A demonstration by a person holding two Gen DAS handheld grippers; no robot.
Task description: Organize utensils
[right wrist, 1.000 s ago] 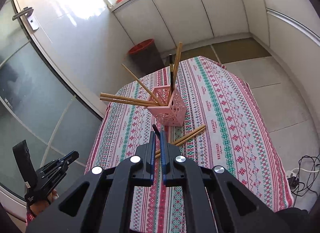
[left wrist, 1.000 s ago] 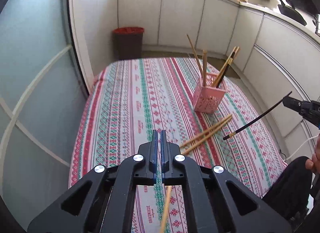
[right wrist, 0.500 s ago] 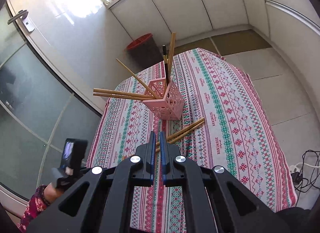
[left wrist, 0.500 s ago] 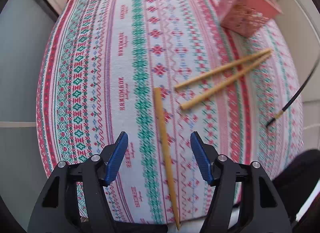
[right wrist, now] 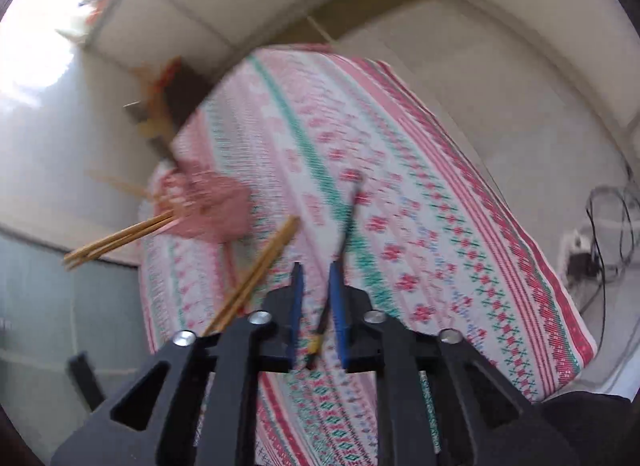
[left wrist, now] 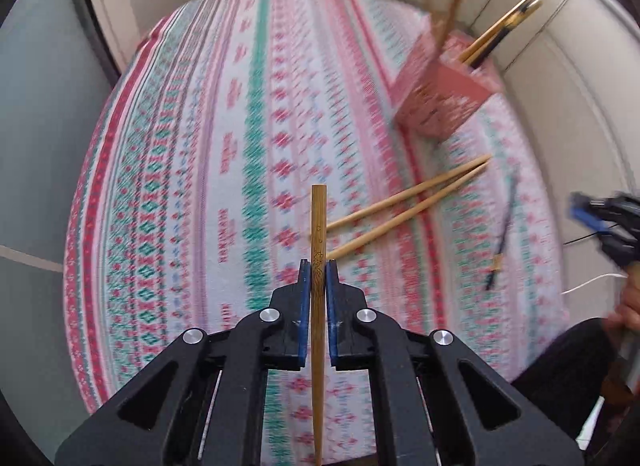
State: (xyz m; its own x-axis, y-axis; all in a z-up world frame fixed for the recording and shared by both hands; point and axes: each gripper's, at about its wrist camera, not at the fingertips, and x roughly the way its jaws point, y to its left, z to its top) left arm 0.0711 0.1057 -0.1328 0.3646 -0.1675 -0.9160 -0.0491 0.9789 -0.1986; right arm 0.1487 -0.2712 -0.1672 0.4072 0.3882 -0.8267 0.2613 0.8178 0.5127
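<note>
On the tabletop (left wrist: 168,169), under its striped patterned cloth, the sorting is partly done. The pink basket (left wrist: 444,101) stands toward the far right side in the left wrist view and already carries several chopsticks, which lean out over its rim; the blur makes an exact count impossible.

The left tool (left wrist: 316,278) is clenched on a bamboo chopstick (left wrist: 319,225), its blue pads pressing the shaft on both sides, having just closed around it. The stick runs straight along the line of the fingers, its blunt end jutting out ahead of them and its thin end trailing back beneath the tool.

The right tool (right wrist: 318,286) has just been opening, and its jaws stand a little apart. A dark chopstick (right wrist: 347,221) lies on the cloth in front of it, its lower end passing between the fingers, with no pad visibly pressing it. It appears released rather than gripped.

Two more bamboo chopsticks (left wrist: 408,201) lie loose as a pair on the cloth, between the held stick and the basket.

Left to do, by this reckoning: carry the held stick to the basket, then collect the loose pair and the dark one.
</note>
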